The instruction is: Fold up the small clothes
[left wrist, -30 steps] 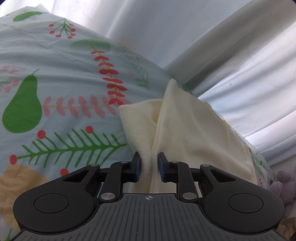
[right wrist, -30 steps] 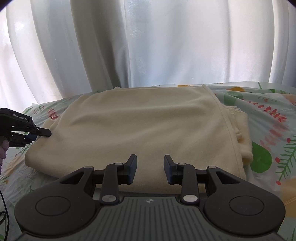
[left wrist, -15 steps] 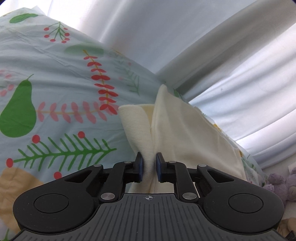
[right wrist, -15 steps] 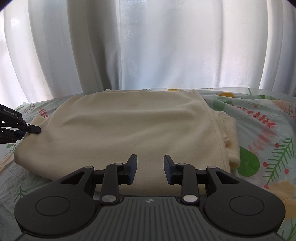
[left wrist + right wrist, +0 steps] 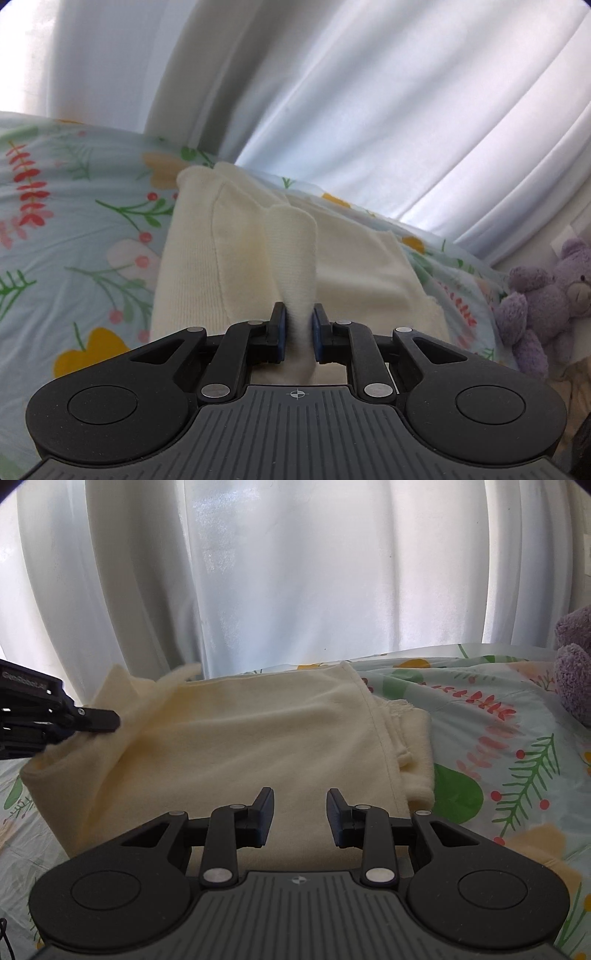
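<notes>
Left wrist view: my left tongs pinch a raised edge of the cream garment lying on the bed ahead, my right tongs hang spread above it, folding partly done.

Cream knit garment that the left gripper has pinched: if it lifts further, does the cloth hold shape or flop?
Likely flops: the cream garment bunches into a soft ridge between the pads of the left gripper. The lifted corner drapes and creases, so the rest would probably trail. It looks light; the open right gripper may need to pin it.
</notes>
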Motion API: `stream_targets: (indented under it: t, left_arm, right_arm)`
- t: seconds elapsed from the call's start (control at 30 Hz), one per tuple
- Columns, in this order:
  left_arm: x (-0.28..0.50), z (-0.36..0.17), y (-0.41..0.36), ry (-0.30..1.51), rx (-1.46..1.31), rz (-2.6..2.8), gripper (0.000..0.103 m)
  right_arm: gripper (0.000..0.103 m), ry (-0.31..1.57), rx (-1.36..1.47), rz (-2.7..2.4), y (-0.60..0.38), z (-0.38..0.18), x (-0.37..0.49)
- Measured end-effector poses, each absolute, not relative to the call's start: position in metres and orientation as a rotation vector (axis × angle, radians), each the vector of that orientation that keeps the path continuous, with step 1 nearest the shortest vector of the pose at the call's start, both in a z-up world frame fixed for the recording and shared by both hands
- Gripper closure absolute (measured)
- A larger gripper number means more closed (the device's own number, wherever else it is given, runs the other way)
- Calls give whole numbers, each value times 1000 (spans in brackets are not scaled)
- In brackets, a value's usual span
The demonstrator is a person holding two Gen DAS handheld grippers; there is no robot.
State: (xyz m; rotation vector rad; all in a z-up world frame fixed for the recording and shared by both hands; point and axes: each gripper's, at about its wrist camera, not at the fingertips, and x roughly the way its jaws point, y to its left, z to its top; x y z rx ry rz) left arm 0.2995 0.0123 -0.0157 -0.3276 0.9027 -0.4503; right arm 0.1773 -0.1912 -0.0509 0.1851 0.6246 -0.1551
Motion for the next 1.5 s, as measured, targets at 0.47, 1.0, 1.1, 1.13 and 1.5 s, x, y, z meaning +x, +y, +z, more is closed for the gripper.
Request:
stream_targets:
  t: [0.47, 1.0, 1.1, 1.13, 1.5]
  left_arm:
    - [259, 21, 45, 750, -212, -355, 63]
    - [265, -32, 53, 929, -221, -248, 47]
    - [259, -21, 70, 887, -231, -205, 47]
    - [258, -18, 74, 871, -219, -174, 47]
    - [265, -35, 91, 906, -214, -99, 48]
  right_arm:
    - [72, 685, 172, -180, -201, -66, 181]
    - [70, 688, 164, 29, -170, -45, 216]
    - [56, 687, 276, 124, -174, -37, 229]
    - [52, 687, 313, 148, -176, -36, 234]
    - [52, 837, 614, 321, -174, -68, 294]
